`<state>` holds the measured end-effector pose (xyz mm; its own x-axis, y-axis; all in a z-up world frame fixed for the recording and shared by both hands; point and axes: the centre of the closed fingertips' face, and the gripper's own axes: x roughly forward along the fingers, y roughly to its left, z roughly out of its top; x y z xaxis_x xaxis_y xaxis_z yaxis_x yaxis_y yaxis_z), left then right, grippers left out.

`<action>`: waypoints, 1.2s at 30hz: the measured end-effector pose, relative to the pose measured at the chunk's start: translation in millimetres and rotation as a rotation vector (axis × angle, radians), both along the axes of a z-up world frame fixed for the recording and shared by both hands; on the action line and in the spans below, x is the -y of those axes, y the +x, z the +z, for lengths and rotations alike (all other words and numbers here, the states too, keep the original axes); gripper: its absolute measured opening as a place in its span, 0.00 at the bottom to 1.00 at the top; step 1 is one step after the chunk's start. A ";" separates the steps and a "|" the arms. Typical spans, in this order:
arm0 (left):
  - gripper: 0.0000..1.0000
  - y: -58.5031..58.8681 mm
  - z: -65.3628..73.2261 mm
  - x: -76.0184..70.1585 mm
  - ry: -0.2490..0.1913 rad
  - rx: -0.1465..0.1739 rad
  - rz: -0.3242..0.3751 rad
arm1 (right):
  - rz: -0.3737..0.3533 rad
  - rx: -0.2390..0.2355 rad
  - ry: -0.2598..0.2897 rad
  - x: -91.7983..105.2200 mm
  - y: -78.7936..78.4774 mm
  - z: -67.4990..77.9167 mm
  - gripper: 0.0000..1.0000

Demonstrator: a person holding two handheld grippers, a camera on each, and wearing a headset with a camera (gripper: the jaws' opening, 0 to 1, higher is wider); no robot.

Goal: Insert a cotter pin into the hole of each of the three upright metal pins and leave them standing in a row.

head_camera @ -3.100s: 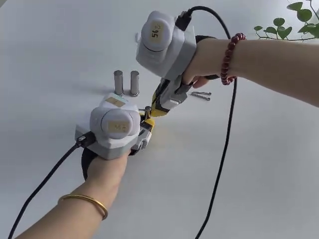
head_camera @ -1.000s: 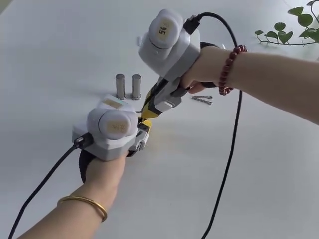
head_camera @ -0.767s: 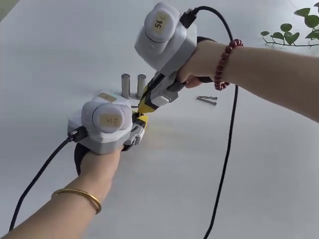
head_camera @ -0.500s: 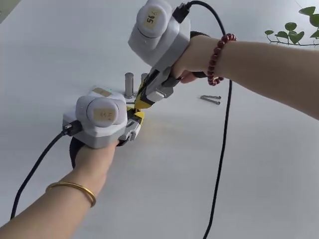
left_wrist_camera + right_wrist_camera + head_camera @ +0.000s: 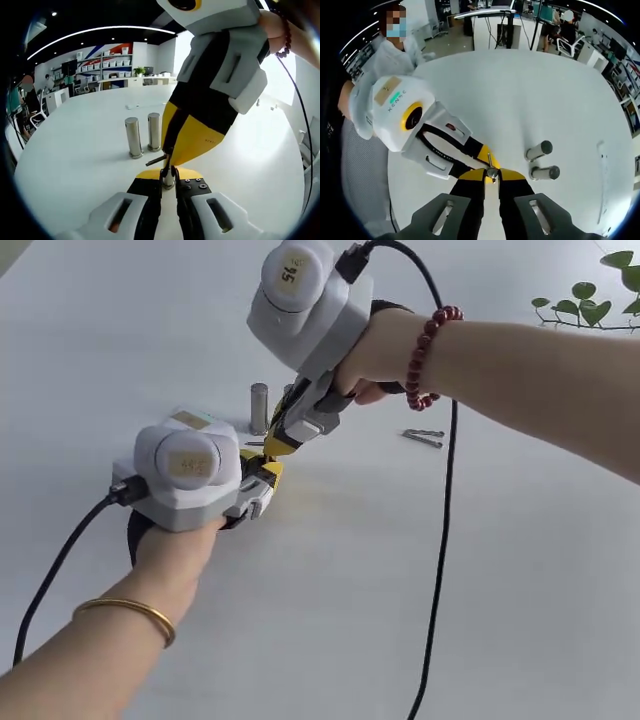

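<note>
Low in the centre of the left gripper view, the left tongs [image 5: 168, 182] are clamped on the third metal pin [image 5: 169, 176], lifted just in front of its two mates. Those two standing pins [image 5: 133, 137] are upright and close together on the white surface [image 5: 350, 590], a little above the middle of that frame. From the top of the same view the right tongs [image 5: 492, 175] slope down. Their yellow jaws are closed on a cotter pin [image 5: 156, 160], whose thin shaft pokes out to the left right at the held pin's head.

The metal pin looks like smooth, rigid steel, dense for its bulk and likely slick. I'd judge a firm grip on the shank, well below the cross hole, suits it best. The cotter pin is another matter: light, wiry, with legs that would probably bend or splay if pushed crooked. It wants holding near its looped head, with the legs in line with the hole.

Spare cotter pins [image 5: 425, 437] lie right of centre in the head view, well apart from the work.
</note>
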<state>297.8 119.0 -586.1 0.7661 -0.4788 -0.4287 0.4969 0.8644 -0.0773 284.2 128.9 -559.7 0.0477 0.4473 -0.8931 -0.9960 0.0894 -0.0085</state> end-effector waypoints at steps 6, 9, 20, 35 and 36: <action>0.08 -1.8 -4.3 -1.1 0.007 -0.020 0.003 | 0.012 0.013 -0.002 -1.7 -2.1 -0.1 0.04; 0.09 -3.2 -6.1 -2.6 0.013 -0.028 0.006 | 0.014 0.021 -0.004 -1.9 -2.2 -0.4 0.04; 0.19 -15.1 -8.6 -11.3 0.037 -0.065 -0.023 | -0.026 0.005 0.006 -1.8 -1.1 -3.9 0.07; 0.38 -24.7 17.6 -23.4 0.023 -0.055 -0.031 | -0.190 -0.006 0.163 5.9 13.0 31.7 0.18; 0.39 -25.7 19.7 -24.5 0.023 -0.055 -0.030 | -0.211 0.001 0.167 9.8 17.9 33.2 0.19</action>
<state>272.1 143.5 -566.5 0.7264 -0.4908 -0.4811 0.5184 0.8509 -0.0854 302.1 119.0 -526.5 0.1566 0.5689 -0.8074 -0.9551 0.2953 0.0229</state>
